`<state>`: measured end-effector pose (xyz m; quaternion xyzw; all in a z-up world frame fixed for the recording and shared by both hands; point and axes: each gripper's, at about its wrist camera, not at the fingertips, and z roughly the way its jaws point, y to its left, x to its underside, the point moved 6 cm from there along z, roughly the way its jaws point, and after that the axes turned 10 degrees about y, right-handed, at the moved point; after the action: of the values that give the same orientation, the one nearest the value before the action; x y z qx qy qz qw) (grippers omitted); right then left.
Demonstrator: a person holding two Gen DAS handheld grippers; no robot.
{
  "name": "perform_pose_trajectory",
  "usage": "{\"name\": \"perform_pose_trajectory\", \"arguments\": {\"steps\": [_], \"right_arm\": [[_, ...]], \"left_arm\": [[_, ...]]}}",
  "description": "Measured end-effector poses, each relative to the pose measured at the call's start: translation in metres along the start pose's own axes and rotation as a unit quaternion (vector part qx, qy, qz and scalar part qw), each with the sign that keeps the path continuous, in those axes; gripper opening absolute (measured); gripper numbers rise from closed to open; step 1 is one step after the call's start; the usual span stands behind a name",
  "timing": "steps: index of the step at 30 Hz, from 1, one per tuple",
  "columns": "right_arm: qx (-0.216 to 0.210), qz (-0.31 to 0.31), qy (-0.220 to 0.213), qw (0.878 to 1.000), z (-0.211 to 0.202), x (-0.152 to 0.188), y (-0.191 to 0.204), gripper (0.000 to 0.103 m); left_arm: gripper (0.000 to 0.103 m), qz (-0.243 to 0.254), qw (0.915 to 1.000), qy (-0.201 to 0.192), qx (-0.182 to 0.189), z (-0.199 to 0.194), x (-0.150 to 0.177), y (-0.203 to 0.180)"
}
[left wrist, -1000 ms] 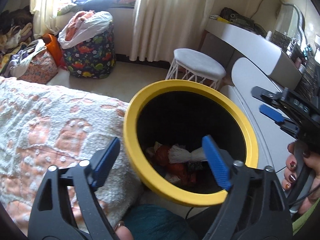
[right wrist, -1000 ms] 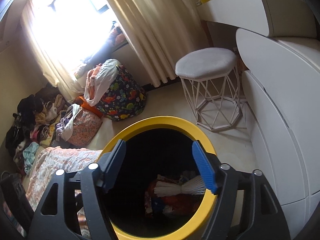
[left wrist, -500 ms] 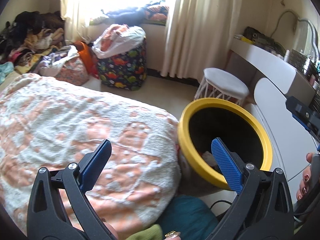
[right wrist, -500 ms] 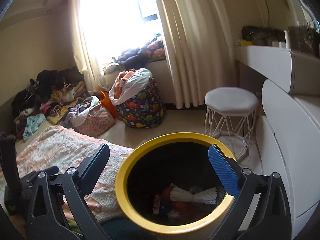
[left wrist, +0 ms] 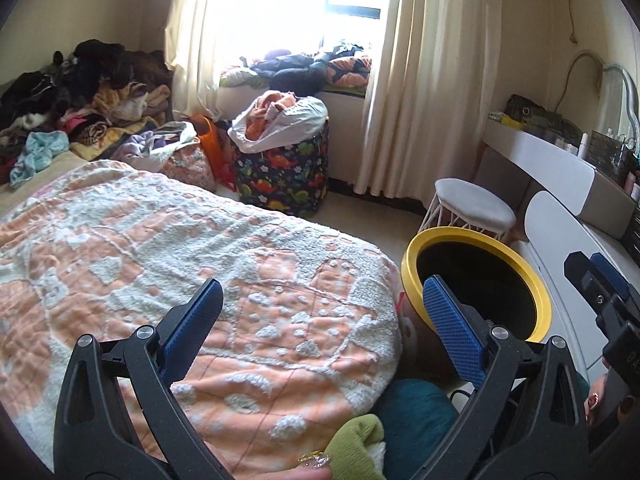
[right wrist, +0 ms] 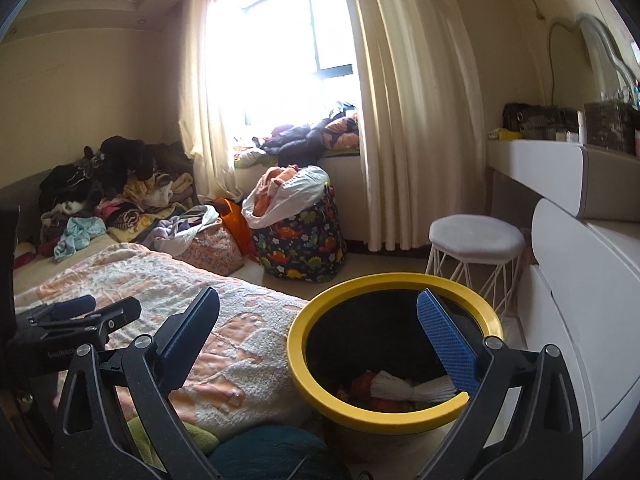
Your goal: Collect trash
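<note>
Right wrist view puts the yellow-rimmed bin (right wrist: 394, 412) just below and ahead of us on the floor, standing upright beside the bed (right wrist: 224, 344), with trash (right wrist: 404, 390) already lying in its bottom — a white pleated piece and something red-orange. Our right hand-held gripper (right wrist: 316, 332) stands with its jaws spread as wide as they go, nothing between the blue pads. In the left wrist view the left hand-held gripper (left wrist: 320, 320) is equally wide and equally empty, hovering over the peach-and-white blanket (left wrist: 160, 264) with the bin at its right. Nothing we hold, then, so the step in hand reads as the search for the next piece to collect. We see no obvious litter on the blanket from here; the heap of clothes (left wrist: 80, 92) at the far side and the bags near the dinosaur-print hamper (left wrist: 286, 176) are too jumbled for us to tell waste from laundry. To do this well we judge it best to sweep the cameras slowly across the bed and floor, keep the jaws wide until a piece is squarely between the pads, and pinch only the litter — the fluffy blanket could easily snag in a low grab. We should also keep the bin within reach and avoid knocking its rim.
</note>
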<state>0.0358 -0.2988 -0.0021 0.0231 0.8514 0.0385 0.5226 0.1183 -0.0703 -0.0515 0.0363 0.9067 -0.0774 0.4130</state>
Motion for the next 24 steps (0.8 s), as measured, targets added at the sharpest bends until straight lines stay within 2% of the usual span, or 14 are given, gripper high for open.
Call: {"name": "perform_pose_trajectory", "arguments": {"steps": [24], "right_arm": [[0.005,0.005,-0.010,1.000,-0.0001,0.0007,-0.0030,0.096]], "left_arm": [[0.092,0.001,0.9999,-0.008,-0.011,-0.0045,0.0085,0.0039]]}}
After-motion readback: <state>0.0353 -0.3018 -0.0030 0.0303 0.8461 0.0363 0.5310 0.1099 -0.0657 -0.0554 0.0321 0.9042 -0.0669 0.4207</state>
